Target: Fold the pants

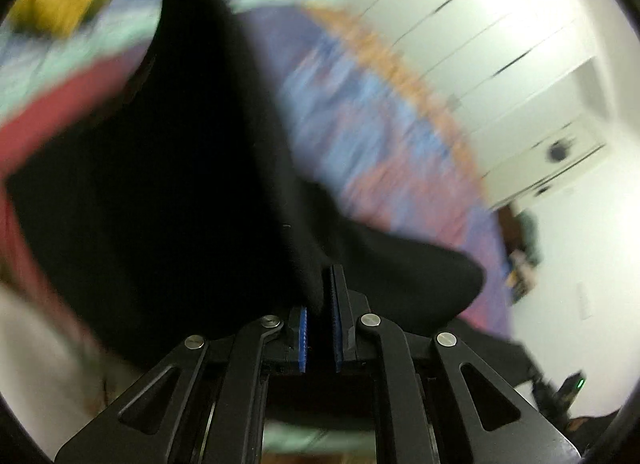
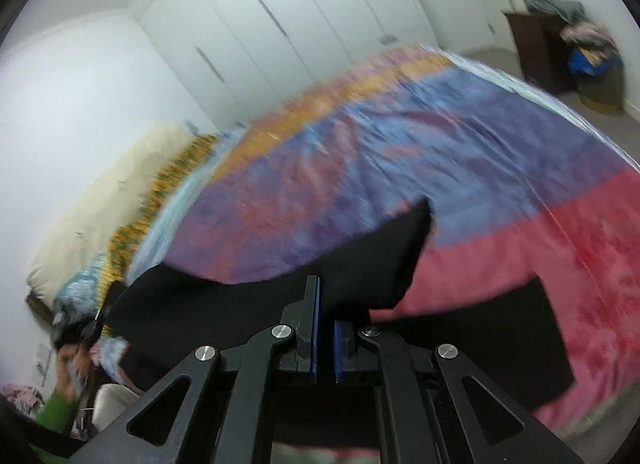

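Black pants hang lifted above a bed, held by both grippers. My left gripper is shut on a fold of the black cloth, which stretches up and away to the left. In the right wrist view the black pants spread left and right in front of my right gripper, which is shut on an edge of the cloth. A corner of the cloth sticks up to the right. Both views are blurred by motion.
The bed carries a purple, pink and orange bedspread, also in the left wrist view. White wardrobe doors stand behind it. A dark cabinet with a pile of clothes stands at the far right. A cream pillow lies at left.
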`<state>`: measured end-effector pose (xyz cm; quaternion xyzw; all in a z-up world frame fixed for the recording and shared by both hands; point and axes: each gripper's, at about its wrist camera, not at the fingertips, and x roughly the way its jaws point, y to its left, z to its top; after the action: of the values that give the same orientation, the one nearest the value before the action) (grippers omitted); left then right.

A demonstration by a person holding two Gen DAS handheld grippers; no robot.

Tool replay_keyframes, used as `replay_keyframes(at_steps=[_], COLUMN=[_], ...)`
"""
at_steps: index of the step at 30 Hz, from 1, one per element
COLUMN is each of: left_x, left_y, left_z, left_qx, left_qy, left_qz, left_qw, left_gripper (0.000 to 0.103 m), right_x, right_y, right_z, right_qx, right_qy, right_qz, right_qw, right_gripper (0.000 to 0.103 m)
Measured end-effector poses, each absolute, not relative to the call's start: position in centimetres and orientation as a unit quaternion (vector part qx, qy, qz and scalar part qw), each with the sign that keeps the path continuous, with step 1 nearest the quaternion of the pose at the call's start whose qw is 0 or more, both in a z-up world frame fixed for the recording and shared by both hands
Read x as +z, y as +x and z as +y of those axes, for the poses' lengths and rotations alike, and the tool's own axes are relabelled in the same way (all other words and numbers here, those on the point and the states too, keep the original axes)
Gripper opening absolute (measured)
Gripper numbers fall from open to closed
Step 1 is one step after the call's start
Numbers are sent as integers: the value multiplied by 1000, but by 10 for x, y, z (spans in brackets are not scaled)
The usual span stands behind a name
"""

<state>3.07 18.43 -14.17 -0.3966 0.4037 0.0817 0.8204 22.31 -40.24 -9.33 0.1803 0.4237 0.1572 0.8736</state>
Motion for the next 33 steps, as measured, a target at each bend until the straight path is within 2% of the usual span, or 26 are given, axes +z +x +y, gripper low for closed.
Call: replay_keyframes(at_steps=[2,5,8,11,12,13,15,17,24,25,26,30,33], left_x=[-171,-172,-167,-175,-178,-180,-184,-182,-193,-194,-193,-191,-191], left_y=[24,27,32,29,31,29,33,37,37,39,39,47,51], left_z=[171,162,156,162,161,163,166,168,170,168,167,153,145], left_qx=[98,84,79,81,83,84,84,83,80,80,80,70,62], left_qy=[-391,-385,-352,-362,-365,-374,-386,-391,-378,-375,-370,-359,-349], left_qz=[438,442,441,441,442,441,436,435,438,439,440,444,449], left_qw=[804,806,822,817,815,812,808,807,812,813,814,818,821], left_gripper=[5,6,7,8,12,16,18,18,18,18,18,18,23], right_x=[-128,-170,-182,-181,-183,-185,-186,-189,-201,-203,-202,-171,-155], right_y=[224,221,218,214,214,212,211,209,204,202,200,185,176], right_z=[-411,-411,-416,-423,-426,-429,-438,-446,-478,-482,-485,-479,-475], right_qx=[120,73,69,76,78,82,90,92,82,75,60,1,-61], right_qy=[167,117,135,154,162,174,207,239,369,383,385,318,271], right_qz=[476,536,543,527,528,527,519,512,473,468,466,427,411], right_qw=[855,833,826,832,830,828,825,820,796,793,794,846,868], right_gripper=[6,6,6,10,18,21,31,34,33,28,13,11,11])
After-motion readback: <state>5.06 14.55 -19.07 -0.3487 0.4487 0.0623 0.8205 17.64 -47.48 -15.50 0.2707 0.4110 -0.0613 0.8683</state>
